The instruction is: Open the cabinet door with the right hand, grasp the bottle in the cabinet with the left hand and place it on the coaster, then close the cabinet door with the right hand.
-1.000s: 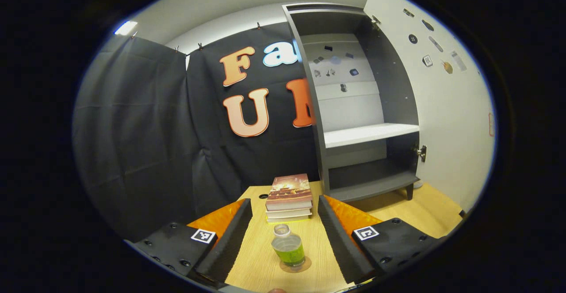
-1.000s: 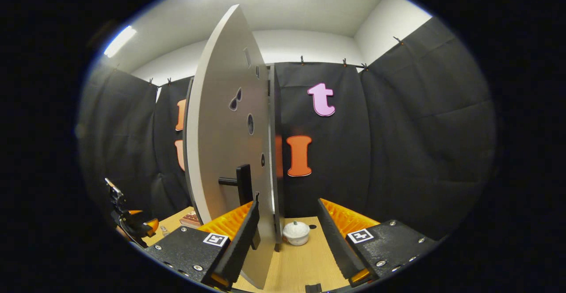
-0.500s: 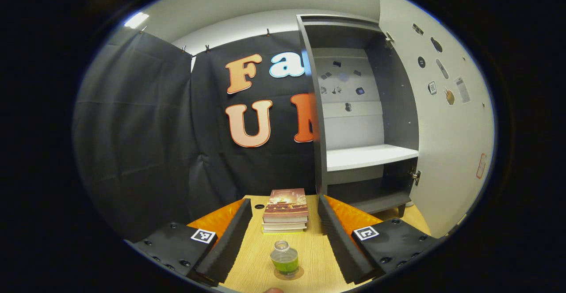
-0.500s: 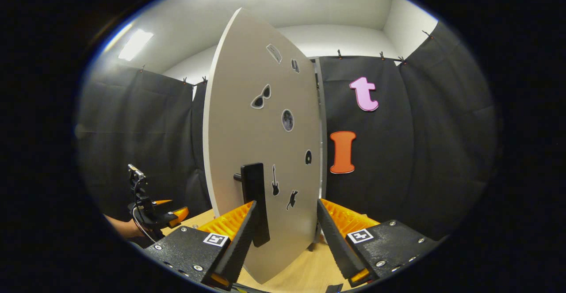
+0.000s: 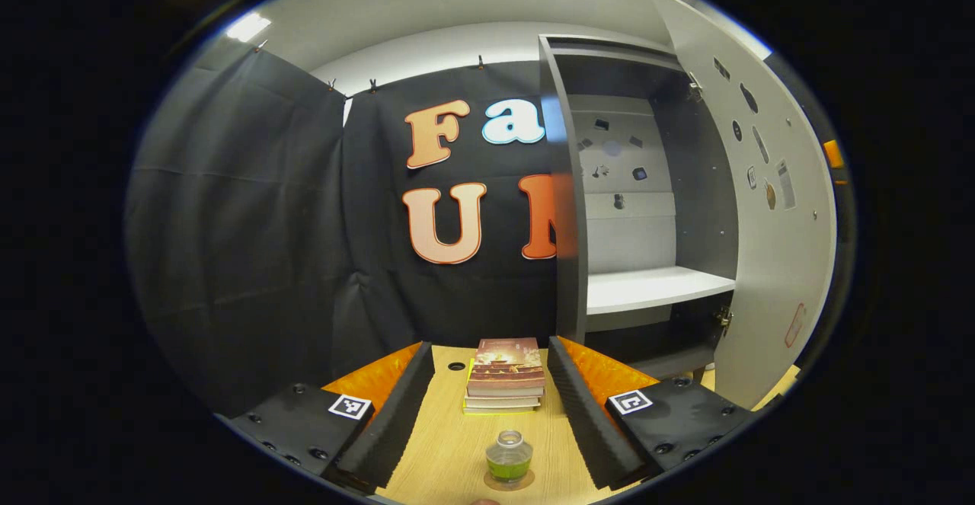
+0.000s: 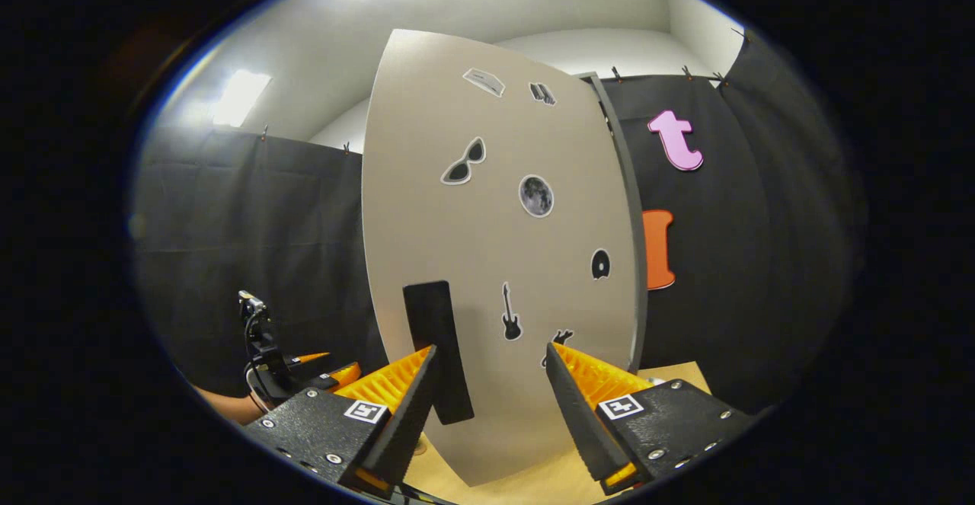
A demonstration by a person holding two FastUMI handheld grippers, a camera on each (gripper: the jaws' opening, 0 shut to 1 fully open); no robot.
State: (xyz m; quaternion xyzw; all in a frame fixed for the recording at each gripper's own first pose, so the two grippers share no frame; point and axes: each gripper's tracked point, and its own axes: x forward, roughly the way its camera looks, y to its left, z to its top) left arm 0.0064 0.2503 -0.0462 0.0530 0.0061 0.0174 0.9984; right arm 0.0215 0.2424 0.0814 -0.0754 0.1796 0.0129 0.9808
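Note:
In the left gripper view a small clear bottle of green liquid [image 5: 509, 455] stands upright on a round coaster [image 5: 509, 481] on the wooden table. My left gripper [image 5: 491, 351] is open, with the bottle low between its fingers, untouched. Beyond it stands the grey cabinet [image 5: 647, 208], its white door [image 5: 769, 261] swung partway in at the right. In the right gripper view the door's outer face [image 6: 495, 261] is close in front. My right gripper [image 6: 490, 353] is open against it, and the dark handle [image 6: 438, 353] lies by its left finger.
A stack of books [image 5: 506, 372] lies on the table past the bottle, left of the cabinet. A white shelf [image 5: 655, 288] crosses the cabinet's inside. In the right gripper view the other gripper [image 6: 266, 353] and a forearm [image 6: 228, 407] show at lower left.
The door has swung further toward the cabinet, now nearly facing the right gripper. The left gripper has drawn back and turned left; the bottle stays on the coaster and looks smaller.

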